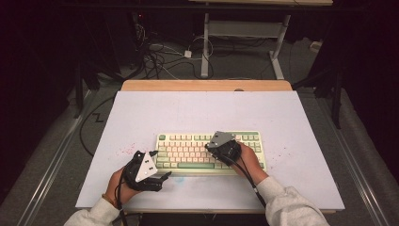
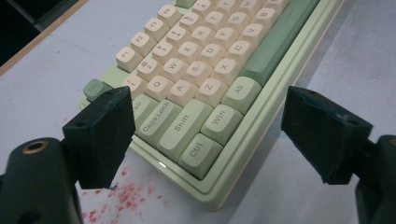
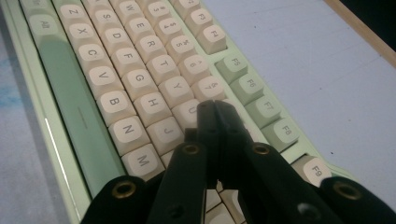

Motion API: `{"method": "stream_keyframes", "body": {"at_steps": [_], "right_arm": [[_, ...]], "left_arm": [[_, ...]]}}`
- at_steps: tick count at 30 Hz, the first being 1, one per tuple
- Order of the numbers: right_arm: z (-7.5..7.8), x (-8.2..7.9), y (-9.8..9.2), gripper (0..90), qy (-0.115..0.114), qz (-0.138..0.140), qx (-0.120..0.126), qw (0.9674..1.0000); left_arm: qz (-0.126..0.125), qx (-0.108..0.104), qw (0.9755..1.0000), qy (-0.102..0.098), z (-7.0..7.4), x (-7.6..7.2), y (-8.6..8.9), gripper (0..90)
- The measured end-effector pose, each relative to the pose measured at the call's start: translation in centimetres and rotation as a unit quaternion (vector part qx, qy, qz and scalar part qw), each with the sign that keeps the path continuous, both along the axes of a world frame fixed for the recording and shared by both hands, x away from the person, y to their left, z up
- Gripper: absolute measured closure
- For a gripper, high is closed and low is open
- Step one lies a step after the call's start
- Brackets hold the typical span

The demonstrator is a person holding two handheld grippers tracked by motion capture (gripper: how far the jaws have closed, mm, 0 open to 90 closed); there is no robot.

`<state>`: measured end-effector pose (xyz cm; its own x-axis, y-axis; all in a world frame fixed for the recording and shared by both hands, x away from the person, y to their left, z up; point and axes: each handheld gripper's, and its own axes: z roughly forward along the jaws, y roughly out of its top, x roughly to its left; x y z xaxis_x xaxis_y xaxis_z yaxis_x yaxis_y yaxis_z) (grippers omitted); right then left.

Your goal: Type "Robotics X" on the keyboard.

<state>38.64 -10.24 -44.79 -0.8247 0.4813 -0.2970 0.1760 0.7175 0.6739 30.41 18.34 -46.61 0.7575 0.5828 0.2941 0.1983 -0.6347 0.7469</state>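
Observation:
A pale green keyboard [image 1: 207, 150] with cream keys lies on the white table top, a little toward the near side. My right gripper [image 1: 211, 146] hovers over its right-middle keys, jaws shut with nothing between them; in the right gripper view its tips [image 3: 215, 108] meet just above the keyboard [image 3: 140, 93], near the U and I keys. My left gripper [image 1: 164, 176] rests low at the keyboard's near-left corner, jaws open and empty. In the left gripper view the two pads [image 2: 105, 133] stand wide apart, with the keyboard's Ctrl corner [image 2: 198, 151] between and beyond them.
Red speckles [image 2: 126, 193] stain the table beside the keyboard's left end. The table's wooden far edge [image 1: 207, 85] borders a floor with tangled cables [image 1: 160, 59] and a desk frame [image 1: 244, 33]. Bare white surface [image 1: 207, 110] lies behind the keyboard.

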Motion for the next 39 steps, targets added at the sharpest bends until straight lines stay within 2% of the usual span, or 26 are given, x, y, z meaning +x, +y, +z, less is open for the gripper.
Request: {"method": "stream_keyframes", "body": {"at_steps": [9,12,15,22,28,33,35,39], "right_arm": [[-0.3,0.5,0.4,90.0,0.000,-0.002,-0.011,0.9999],[-0.5,0.5,0.5,90.0,0.010,-0.001,-0.018,0.9998],[-0.3,0.4,0.5,90.0,0.011,0.004,-0.022,0.9997],[0.5,-0.1,-0.4,90.0,0.003,-0.008,0.020,0.9998],[1.0,-1.0,-1.0,75.0,-0.015,-0.002,0.051,0.9986],[1.4,-2.0,-1.3,54.7,-0.036,0.006,0.072,0.9968],[1.4,-2.3,-1.5,45.3,-0.038,0.005,0.078,0.9962],[1.4,-2.6,-1.8,34.0,-0.037,0.004,0.086,0.9956]], "left_arm": [[-0.001,0.002,1.0000,0.002,0.0,0.0,0.1,17.0],[-0.001,0.003,1.0000,0.004,0.0,0.0,0.0,17.0],[-0.001,0.003,1.0000,0.003,0.0,0.0,0.0,17.0],[0.004,0.001,1.0000,0.001,0.0,0.0,0.1,17.0],[0.008,-0.002,1.0000,-0.002,0.2,0.0,0.2,17.1],[0.007,-0.002,1.0000,-0.001,0.2,0.0,0.2,17.1],[0.007,-0.001,1.0000,-0.001,0.1,0.0,0.1,17.1],[0.006,0.000,1.0000,0.000,0.1,0.0,0.1,17.1]]}}
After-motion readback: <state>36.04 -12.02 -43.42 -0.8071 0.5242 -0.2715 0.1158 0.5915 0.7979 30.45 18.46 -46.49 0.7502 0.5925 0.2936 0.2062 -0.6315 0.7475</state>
